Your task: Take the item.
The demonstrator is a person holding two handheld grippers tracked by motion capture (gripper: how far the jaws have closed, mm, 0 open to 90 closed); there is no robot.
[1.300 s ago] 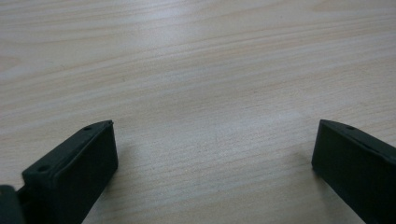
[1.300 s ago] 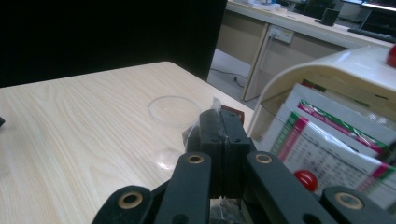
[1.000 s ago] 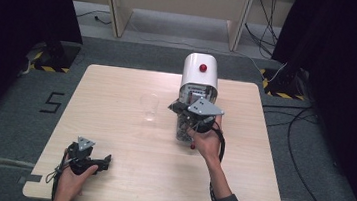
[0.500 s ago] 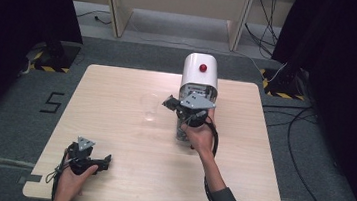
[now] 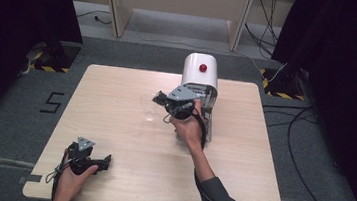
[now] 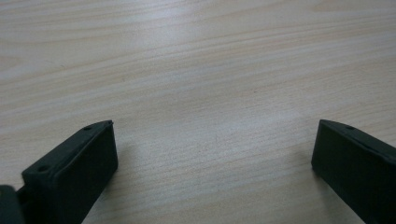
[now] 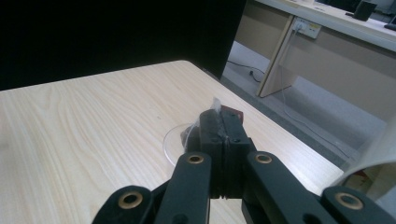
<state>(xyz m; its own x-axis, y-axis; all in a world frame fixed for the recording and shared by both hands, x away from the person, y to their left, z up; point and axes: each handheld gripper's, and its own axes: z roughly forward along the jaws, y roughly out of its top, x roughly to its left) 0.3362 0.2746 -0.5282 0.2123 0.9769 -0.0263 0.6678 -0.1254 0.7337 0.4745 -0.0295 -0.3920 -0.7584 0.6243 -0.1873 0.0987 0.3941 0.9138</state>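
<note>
My right gripper [image 5: 159,98] hovers above the table's middle, just left of a white machine [image 5: 200,72] with a red button. Its jaws [image 7: 220,117] are pressed together on a small packet [image 7: 229,112], clear wrap with a dark red end, which sticks out past the tips. Directly below and beyond the tips stands a clear glass [image 7: 173,141], faint on the wood [image 5: 149,109]. My left gripper [image 5: 103,162] rests low at the table's front left, held by a hand. It is open [image 6: 215,135], with bare wood between its black pads [image 6: 79,163].
The light wooden table [image 5: 117,89] stands on grey carpet. Desk legs and cables [image 5: 270,19] lie behind it, and dark curtains hang at both sides. The right forearm [image 5: 204,168] crosses the table's front half.
My right gripper has swung left, away from the front of the white machine, and now hangs over the clear glass with the packet. The left gripper has stayed put.
</note>
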